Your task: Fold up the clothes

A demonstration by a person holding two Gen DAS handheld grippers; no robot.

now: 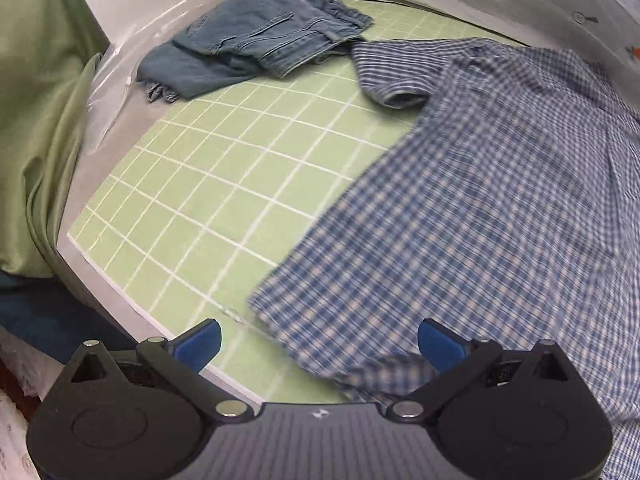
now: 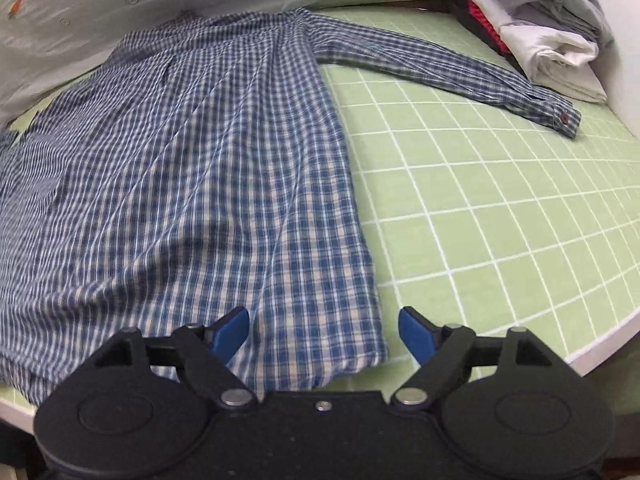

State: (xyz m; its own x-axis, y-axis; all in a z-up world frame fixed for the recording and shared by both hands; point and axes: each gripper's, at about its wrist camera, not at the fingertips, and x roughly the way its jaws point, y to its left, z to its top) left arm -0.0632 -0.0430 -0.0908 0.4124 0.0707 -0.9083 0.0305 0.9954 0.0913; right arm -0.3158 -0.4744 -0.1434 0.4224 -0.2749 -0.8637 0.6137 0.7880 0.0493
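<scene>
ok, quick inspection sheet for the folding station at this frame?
Surface: green grid mat on a white table, partly covered.
Job's things: plaid shirt spread flat, one sleeve stretched out sideways; jeans crumpled at the far corner.
Clutter: stack of pale folded cloth beside the mat.
Grippers: left gripper and right gripper both over the shirt hem, jaws open, gripping nothing.
Cables: nothing seen.
Surroundings: green cloth hanging beside the table; printed white fabric behind.
</scene>
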